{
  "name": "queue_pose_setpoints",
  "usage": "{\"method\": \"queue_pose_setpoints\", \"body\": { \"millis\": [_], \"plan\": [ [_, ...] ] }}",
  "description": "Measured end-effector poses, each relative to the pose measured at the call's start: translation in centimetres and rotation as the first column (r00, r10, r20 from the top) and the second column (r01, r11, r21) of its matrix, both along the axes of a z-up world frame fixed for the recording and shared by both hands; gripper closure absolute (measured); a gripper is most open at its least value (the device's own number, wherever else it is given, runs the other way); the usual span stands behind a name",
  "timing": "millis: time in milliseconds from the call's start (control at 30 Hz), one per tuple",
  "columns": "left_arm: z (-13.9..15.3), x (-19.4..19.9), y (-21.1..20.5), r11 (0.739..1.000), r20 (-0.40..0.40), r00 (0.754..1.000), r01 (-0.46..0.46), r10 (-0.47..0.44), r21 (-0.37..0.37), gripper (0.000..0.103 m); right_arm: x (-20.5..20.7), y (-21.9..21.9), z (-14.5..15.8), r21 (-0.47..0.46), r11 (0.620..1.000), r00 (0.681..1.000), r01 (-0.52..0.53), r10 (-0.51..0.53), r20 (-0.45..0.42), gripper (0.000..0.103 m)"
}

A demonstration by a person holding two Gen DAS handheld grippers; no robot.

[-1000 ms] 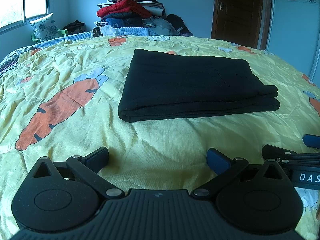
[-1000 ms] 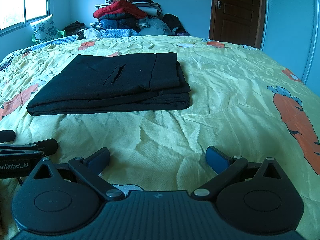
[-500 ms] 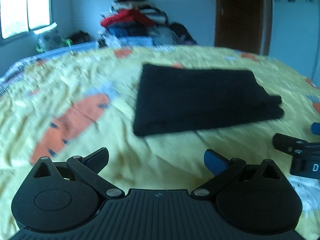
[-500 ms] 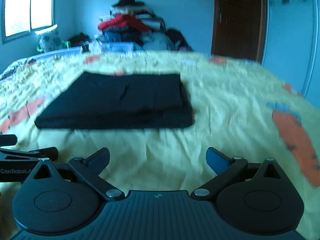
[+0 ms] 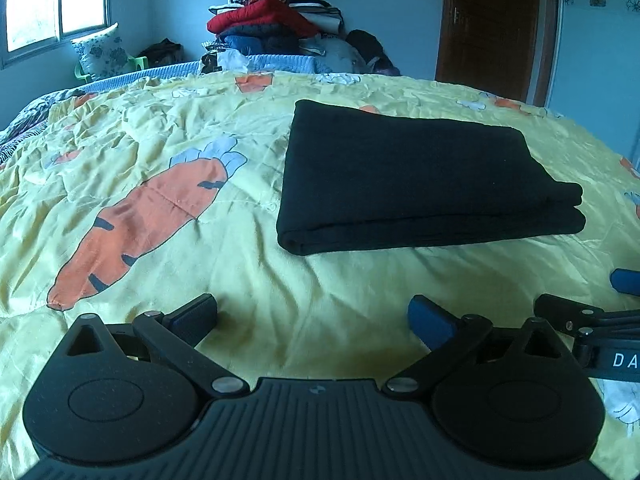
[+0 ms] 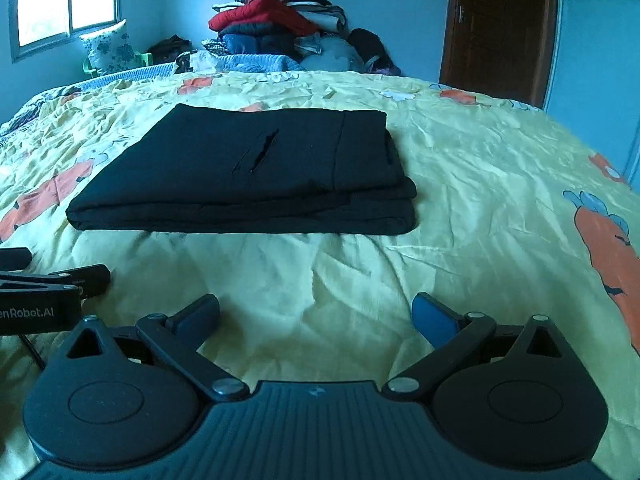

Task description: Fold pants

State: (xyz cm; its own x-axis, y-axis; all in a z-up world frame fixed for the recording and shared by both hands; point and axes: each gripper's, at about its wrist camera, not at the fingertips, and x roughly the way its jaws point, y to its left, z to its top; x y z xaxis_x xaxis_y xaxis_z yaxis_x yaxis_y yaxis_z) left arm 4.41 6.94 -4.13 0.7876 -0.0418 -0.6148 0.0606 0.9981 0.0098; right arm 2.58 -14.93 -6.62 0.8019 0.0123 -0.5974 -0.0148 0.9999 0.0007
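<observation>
We see matt black cloth in the folded pants, lying on a crinkled yellow bedspread with a slight sheen; our left gripper and right gripper look like matt black plastic with dull metal rivets

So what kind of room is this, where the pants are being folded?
Most likely a home bedroom: the folded black pants lie on a bed with a yellow carrot-print quilt, a heap of folded clothes and blankets sits at its far end, and a brown wooden door stands behind.
</observation>
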Motion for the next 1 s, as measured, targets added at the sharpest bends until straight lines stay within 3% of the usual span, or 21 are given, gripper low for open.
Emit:
{"method": "queue_pose_setpoints", "body": {
  "millis": [567,733,1000],
  "plan": [
    [-0.04,0.04,-0.04,1.000,0.000,1.000,0.000,0.000,0.002,0.000,-0.11,-0.18,-0.01,0.000,1.000,1.000,0.002,-0.002,0.001,0.000],
    [0.09,-0.11,-0.25,1.000,0.006,1.000,0.003,-0.003,0.017,0.001,-0.22,-0.54,0.05,-0.001,0.997,0.997,0.073,-0.073,0.006,0.000],
    [0.13,-0.13,-0.25,1.000,0.003,1.000,0.004,-0.004,0.009,0.001,-0.02,-0.25,0.01,-0.004,0.998,0.998,0.066,-0.066,0.001,0.000]
  ]
}}
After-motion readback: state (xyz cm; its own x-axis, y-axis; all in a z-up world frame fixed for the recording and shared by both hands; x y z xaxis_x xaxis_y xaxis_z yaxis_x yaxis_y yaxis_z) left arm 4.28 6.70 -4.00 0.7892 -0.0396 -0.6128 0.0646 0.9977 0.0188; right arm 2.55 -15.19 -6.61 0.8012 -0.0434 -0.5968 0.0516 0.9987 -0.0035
